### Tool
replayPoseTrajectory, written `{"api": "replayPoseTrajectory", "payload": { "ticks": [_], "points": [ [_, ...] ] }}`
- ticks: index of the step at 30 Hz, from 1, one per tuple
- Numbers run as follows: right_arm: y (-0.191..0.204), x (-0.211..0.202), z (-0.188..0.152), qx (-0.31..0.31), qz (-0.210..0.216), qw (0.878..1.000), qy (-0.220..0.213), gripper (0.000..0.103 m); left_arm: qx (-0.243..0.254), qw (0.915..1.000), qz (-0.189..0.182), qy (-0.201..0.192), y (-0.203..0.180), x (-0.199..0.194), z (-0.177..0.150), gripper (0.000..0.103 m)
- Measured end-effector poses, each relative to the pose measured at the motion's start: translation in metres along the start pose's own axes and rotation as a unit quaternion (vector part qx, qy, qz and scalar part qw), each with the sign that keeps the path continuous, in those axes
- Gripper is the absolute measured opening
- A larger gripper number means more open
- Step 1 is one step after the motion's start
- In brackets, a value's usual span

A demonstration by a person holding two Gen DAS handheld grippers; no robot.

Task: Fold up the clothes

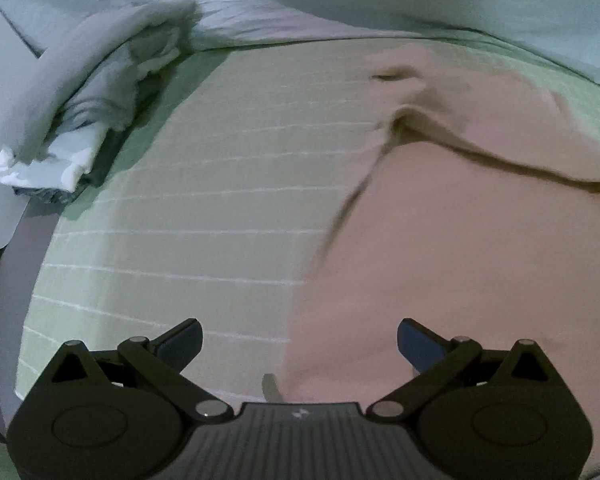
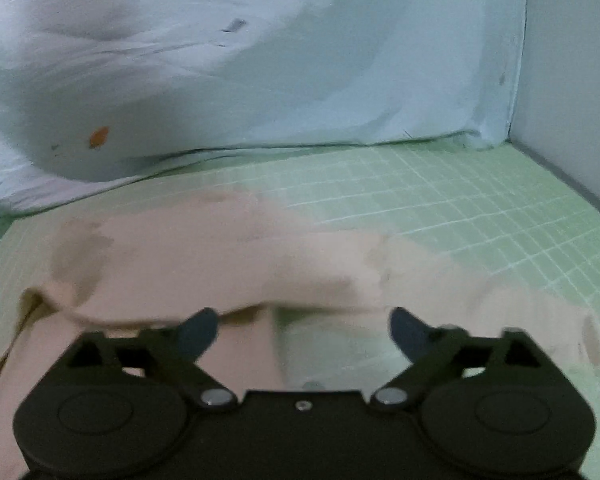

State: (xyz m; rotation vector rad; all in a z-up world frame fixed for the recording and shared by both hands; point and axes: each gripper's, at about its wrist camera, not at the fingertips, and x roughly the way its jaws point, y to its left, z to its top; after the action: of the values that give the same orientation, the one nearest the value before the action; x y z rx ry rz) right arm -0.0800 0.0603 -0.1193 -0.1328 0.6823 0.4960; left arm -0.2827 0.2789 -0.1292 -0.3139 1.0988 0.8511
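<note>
1. Both tongs hover low over the bed, and the one garment in play, a pink garment [image 1: 460,240], lies spread on the green checked sheet [image 1: 180,220], taking up the right half of the left wrist view.
2. The left tongs [image 1: 299,340] are spread wide with nothing between the fingers. They sit right above the garment's straight left edge, one finger over sheet and one over cloth.
3. The right tongs [image 2: 303,330] are just as wide and just as empty. In their view the pink garment [image 2: 220,248] bunches ahead of them, with a raised fold running across just past the fingertips and a patch of sheet showing under it.
4. This looks like the reach-in before a fold, since no edge has been gripped yet.
5. By the look of it, the next move calls for each pair to drop onto an edge, pinch the cloth alone and not the sheet beneath, then lift and carry together so the fabric doesn't twist. The right view is blurred, so the exact edge there can't be told.
6. The count is one pink garment, two tongs, one sheet, one pale quilt [image 1: 440,4] with carrot prints behind, and one crumpled white heap [image 1: 112,92] at the far left, whose piece count cannot be told.
</note>
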Motion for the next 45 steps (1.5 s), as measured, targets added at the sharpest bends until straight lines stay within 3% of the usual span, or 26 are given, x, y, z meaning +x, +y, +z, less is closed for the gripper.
{"api": "replayPoseTrajectory", "payload": {
  "ticks": [7,13,23,26,32,40,42,45],
  "points": [
    [0.114,-0.029,-0.060,-0.011,0.043,0.998,0.046,0.103,-0.019,0.9998,-0.010,0.007,0.079,0.012,-0.017,0.102],
    [0.185,-0.032,-0.084,-0.035,0.080,0.993,0.085,0.103,-0.038,0.9989,-0.021,0.020,0.121,0.025,-0.025,0.102],
    [0.249,-0.025,-0.096,-0.072,0.100,0.985,0.120,0.102,-0.044,0.9979,-0.018,0.045,0.148,0.046,-0.035,0.102],
    [0.259,-0.022,-0.098,-0.077,0.104,0.983,0.132,0.098,-0.042,0.9979,-0.016,0.047,0.151,0.049,-0.034,0.102],
    [0.270,-0.018,-0.096,-0.090,0.093,0.983,0.134,0.076,-0.030,0.9978,-0.021,0.055,0.148,0.055,-0.033,0.102],
    [0.264,-0.018,-0.090,-0.078,0.109,0.983,0.128,0.021,-0.022,0.9977,-0.022,0.060,0.145,0.063,-0.031,0.102],
    [0.263,-0.018,-0.089,-0.072,0.112,0.983,0.129,0.012,-0.020,0.9978,-0.022,0.060,0.144,0.063,-0.031,0.102],
    [0.262,-0.019,-0.089,-0.070,0.115,0.983,0.127,0.006,-0.015,0.9978,-0.023,0.061,0.142,0.064,-0.031,0.102]
  ]
}}
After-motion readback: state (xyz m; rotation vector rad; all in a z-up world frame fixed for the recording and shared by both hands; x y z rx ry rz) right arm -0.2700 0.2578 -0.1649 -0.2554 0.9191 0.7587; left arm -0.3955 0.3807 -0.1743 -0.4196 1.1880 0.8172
